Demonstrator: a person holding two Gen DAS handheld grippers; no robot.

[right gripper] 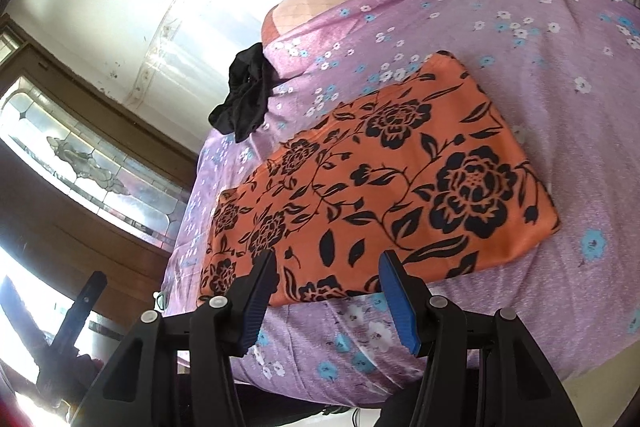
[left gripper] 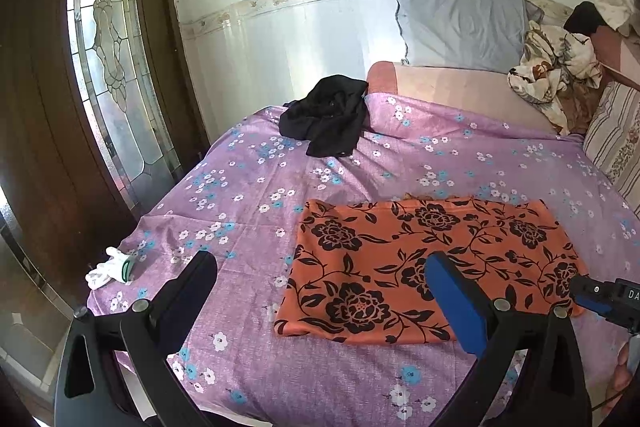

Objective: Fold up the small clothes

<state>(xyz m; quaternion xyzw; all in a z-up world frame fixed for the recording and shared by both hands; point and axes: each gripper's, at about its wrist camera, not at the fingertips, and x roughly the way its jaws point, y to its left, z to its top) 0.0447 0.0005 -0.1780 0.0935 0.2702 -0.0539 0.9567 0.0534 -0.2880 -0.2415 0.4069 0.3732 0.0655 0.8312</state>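
Note:
An orange cloth with black flowers [left gripper: 424, 267] lies flat as a folded rectangle on the purple flowered bedsheet [left gripper: 248, 187]. It also shows in the right wrist view [right gripper: 384, 179]. My left gripper [left gripper: 320, 267] is open and empty, over the cloth's near left edge. My right gripper [right gripper: 328, 263] is open and empty, just above the cloth's near edge; its tip shows in the left wrist view [left gripper: 600, 297]. A crumpled black garment [left gripper: 326, 115] lies at the far left of the bed, also in the right wrist view [right gripper: 244, 95].
A white glove [left gripper: 110, 267] lies at the bed's left edge. A blue-grey pillow [left gripper: 460, 23], a flowered bundle of cloth [left gripper: 556, 67] and a striped cushion [left gripper: 616, 143] sit at the head of the bed. A wooden door with stained glass [left gripper: 108, 39] stands left.

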